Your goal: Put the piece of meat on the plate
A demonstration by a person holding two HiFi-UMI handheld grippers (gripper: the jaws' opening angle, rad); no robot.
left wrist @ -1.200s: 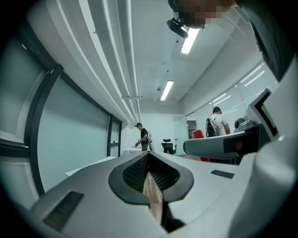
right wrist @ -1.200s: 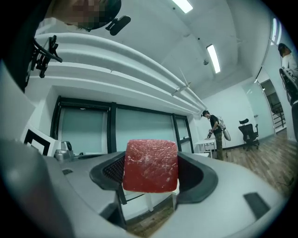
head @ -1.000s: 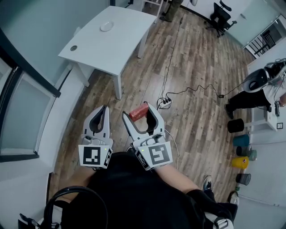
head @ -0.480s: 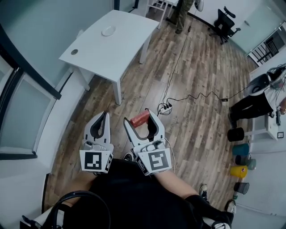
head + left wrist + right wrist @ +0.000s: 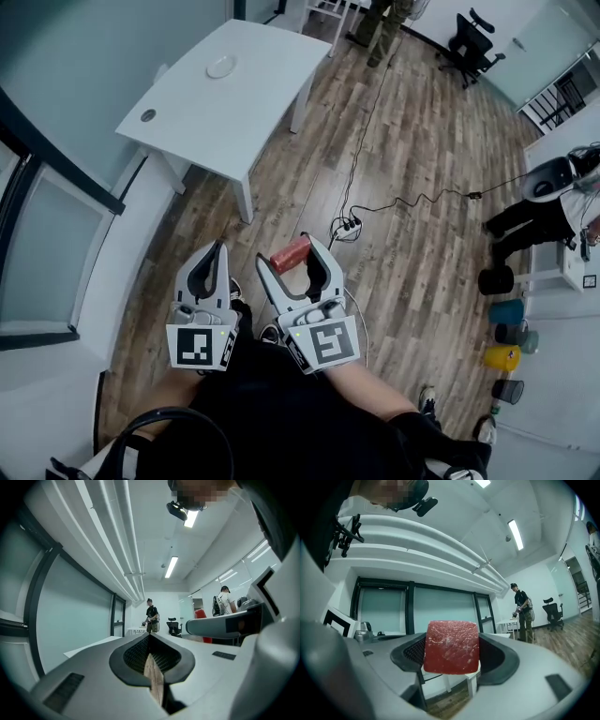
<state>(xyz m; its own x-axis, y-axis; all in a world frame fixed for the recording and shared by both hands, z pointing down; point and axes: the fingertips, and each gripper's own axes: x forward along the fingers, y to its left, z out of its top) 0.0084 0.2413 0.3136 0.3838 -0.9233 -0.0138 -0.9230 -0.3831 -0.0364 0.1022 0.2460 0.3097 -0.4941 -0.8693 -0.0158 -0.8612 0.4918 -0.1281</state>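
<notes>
In the head view the white plate (image 5: 221, 66) lies on the far end of a white table (image 5: 244, 103), well ahead of both grippers. A red block of meat (image 5: 290, 253) sits between the fingertips of my right gripper (image 5: 290, 255), which is shut on it above the wooden floor. In the right gripper view the meat (image 5: 451, 647) fills the gap between the jaws of the right gripper (image 5: 451, 657). My left gripper (image 5: 214, 251) is held beside it, shut and holding nothing. The left gripper view shows the left gripper (image 5: 151, 660) with its jaws pressed together.
A small round object (image 5: 148, 115) lies near the table's near corner. A power strip with a cable (image 5: 345, 222) lies on the floor ahead. A person (image 5: 553, 187) stands at the right near coloured bins (image 5: 506, 302). Another person (image 5: 380, 23) and an office chair (image 5: 466, 37) are at the far end.
The right gripper keeps its hold on the meat and both grippers stay side by side. The view has drifted slightly, and the person at the far end has walked further into view.
</notes>
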